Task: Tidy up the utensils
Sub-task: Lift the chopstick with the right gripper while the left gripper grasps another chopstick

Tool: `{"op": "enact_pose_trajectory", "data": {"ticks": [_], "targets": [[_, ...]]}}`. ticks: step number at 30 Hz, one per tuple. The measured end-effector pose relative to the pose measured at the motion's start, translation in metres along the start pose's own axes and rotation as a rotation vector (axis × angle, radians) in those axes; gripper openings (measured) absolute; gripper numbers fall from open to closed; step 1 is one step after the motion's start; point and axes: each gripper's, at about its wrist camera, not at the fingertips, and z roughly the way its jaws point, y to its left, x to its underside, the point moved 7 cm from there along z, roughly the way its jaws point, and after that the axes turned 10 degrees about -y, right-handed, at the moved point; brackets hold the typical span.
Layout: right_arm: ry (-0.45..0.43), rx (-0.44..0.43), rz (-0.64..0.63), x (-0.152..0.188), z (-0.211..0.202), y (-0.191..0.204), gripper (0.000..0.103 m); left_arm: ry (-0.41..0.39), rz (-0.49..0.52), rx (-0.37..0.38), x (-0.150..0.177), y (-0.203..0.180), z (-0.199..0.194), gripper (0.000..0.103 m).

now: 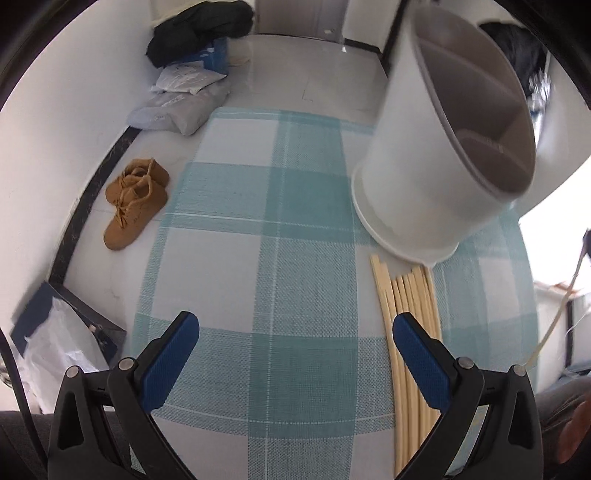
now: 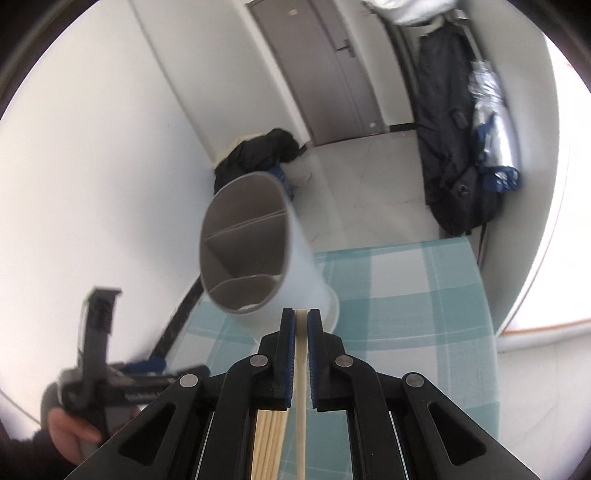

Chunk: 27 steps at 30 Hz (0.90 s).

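Right gripper [image 2: 301, 318] fingers clenched on one pale wooden chopstick [image 2: 301, 354], tip just short of the white divided utensil holder [image 2: 258, 251] standing on the teal-and-white checked counter [image 1: 258, 258]. Left gripper [image 1: 295, 328] fingers spread wide, holding nothing, above the cloth. Bundle of pale wooden chopsticks [image 1: 410, 332] lies beside the holder's base.

A lived-in home: a table under a teal checked cloth [image 1: 303, 236], tan shoes [image 1: 135, 201] on the floor at nine o'clock, a dark jacket [image 1: 199, 29] heaped at eleven, a grey door [image 2: 325, 70] at twelve.
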Motion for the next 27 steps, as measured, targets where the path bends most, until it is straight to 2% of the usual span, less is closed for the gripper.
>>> {"op": "enact_pose_trajectory", "data": {"ticks": [6,10,14,16,18,20,24,27], "targets": [[-0.063,-0.009,0.198,-0.012,-0.015,-0.041,0.006,0.042,0.077,-0.013,0.014,-0.015,0.007,0.102],[-0.092,-0.002,0.211,-0.021,-0.021,-0.049,0.006,0.07,0.094,-0.058,0.018,-0.015,0.014,0.102],[-0.111,-0.007,0.201,-0.022,-0.028,-0.049,0.006,0.08,0.061,-0.072,0.016,-0.011,0.013,0.102],[-0.113,-0.014,0.204,-0.022,-0.029,-0.051,0.006,0.092,0.056,-0.108,0.015,-0.005,0.017,0.1],[-0.107,-0.02,0.211,-0.019,-0.031,-0.053,0.006,0.103,0.021,-0.09,0.016,-0.001,0.02,0.1],[-0.102,-0.02,0.213,-0.018,-0.032,-0.055,0.006,0.099,0.027,-0.1,0.015,-0.001,0.021,0.099],[-0.104,-0.008,0.204,-0.018,-0.033,-0.057,0.006,0.082,0.021,-0.096,0.009,0.004,0.024,0.089],[-0.104,-0.008,0.213,-0.017,-0.034,-0.058,0.006,0.067,0.016,-0.106,0.0,0.004,0.029,0.084]]}}
